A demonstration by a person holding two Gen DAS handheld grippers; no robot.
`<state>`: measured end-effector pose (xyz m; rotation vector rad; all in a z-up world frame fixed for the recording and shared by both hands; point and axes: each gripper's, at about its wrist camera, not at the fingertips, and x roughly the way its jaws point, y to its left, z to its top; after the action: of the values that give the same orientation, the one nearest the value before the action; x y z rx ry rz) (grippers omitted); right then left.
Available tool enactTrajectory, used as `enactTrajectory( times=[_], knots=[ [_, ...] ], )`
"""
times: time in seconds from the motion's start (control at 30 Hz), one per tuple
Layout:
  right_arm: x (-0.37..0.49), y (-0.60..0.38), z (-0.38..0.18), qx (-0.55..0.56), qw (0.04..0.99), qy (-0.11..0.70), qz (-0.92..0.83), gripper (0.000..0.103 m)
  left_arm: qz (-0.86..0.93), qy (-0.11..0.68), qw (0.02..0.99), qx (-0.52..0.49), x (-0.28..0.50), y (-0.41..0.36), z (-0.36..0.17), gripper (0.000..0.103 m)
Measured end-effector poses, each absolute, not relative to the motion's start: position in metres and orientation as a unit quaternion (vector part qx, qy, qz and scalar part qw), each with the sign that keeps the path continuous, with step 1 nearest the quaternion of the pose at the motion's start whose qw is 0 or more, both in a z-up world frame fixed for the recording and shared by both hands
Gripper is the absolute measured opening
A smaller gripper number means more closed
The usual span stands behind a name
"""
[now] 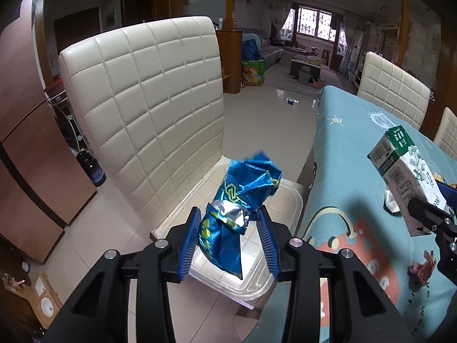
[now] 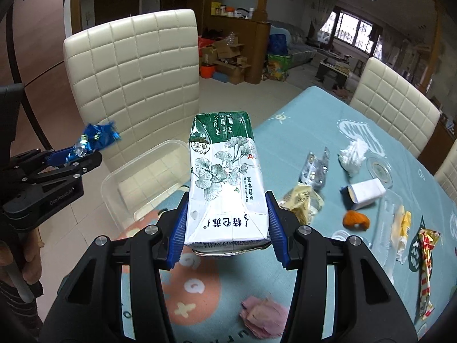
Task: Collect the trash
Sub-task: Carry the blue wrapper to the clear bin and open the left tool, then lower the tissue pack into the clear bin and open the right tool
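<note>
My left gripper [image 1: 228,214] is shut on a crumpled blue foil snack bag [image 1: 242,200] and holds it above a clear plastic bin [image 1: 291,203] that sits on a cream chair. The bag and left gripper [image 2: 82,154] also show in the right wrist view. My right gripper [image 2: 227,200] is shut on a white and green milk carton [image 2: 225,177], held above the table's left edge, near the clear bin [image 2: 120,177]. The carton [image 1: 405,165] shows at the right of the left wrist view.
The teal tablecloth [image 2: 285,131] carries scattered trash: a white tissue [image 2: 352,154], foil wrappers [image 2: 314,168], a small white box [image 2: 365,191], an orange peel [image 2: 355,220], a red and yellow wrapper [image 2: 425,260], pink paper [image 2: 262,314]. Cream chairs [image 2: 394,105] stand around.
</note>
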<state>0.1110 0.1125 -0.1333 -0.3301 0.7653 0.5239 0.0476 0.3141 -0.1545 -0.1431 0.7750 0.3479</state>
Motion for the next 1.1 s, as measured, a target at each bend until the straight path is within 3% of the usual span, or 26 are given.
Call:
enactTrajectory(
  times=[0.03,0.07,0.13,1.0,1.1],
  knots=[
    [0.114,0.116,-0.135,-0.160,0.881,0.369,0.251,0.051,0.167,0.374,0.910,-0.065,0.050,0.314,-0.155,0.053],
    [0.115,0.118,-0.136,-0.161,0.880,0.370,0.249,0.051,0.168,0.373,0.911,-0.059,0.052,0.313,-0.155,0.072],
    [0.119,0.120,-0.139,-0.164,0.879,0.374,0.245,0.051,0.175,0.362,0.914,-0.052,0.055,0.313,-0.156,0.079],
    [0.114,0.193,-0.159,-0.207,0.850,0.384,0.296,0.052,0.237,0.359,0.895,-0.115,0.023,0.381,-0.170,0.079],
    [0.113,0.193,-0.156,-0.204,0.851,0.381,0.298,0.059,0.237,0.359,0.896,-0.114,0.022,0.379,-0.169,0.079]
  ],
)
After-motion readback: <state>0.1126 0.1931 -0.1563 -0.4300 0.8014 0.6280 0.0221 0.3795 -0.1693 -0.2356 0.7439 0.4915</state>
